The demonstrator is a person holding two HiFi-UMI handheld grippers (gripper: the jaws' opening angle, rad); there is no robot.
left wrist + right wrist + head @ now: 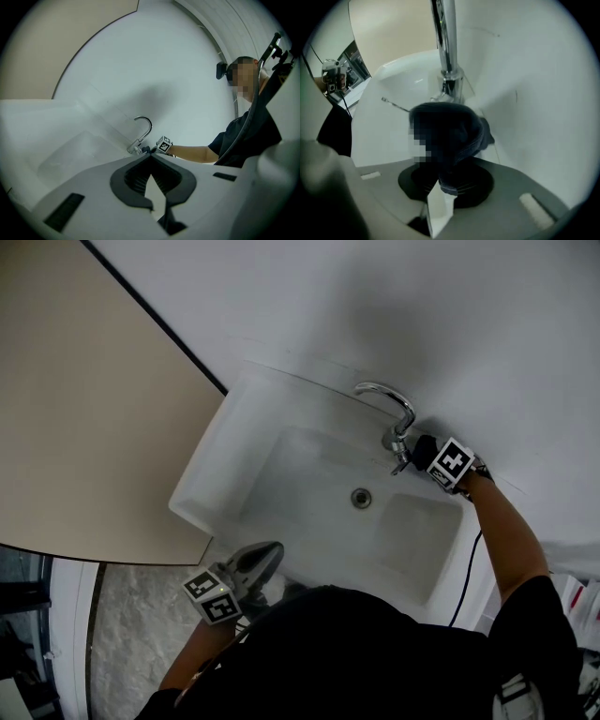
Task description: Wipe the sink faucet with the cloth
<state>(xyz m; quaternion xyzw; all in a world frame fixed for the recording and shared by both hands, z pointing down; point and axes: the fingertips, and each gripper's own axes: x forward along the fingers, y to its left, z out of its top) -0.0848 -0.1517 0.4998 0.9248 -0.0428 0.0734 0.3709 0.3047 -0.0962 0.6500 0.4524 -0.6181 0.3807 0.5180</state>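
White sink (pixel 202 486); right gripper (pixel 442 182) clamped on dark cloth (pixel 450 131), faucet (pixel 446 42) just ahead of it; left gripper (pixel 269 555) closed, empty, well apart.

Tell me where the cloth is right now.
The dark cloth is clamped in the right gripper, bunched at the foot of the faucet, at the back of the sink, right of centre in the head view.

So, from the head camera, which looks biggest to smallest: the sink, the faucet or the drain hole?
1. Sink, by far the largest.
2. Faucet, a slim curved spout.
3. Drain hole, a small ring in the basin floor.
None of these is a close call.
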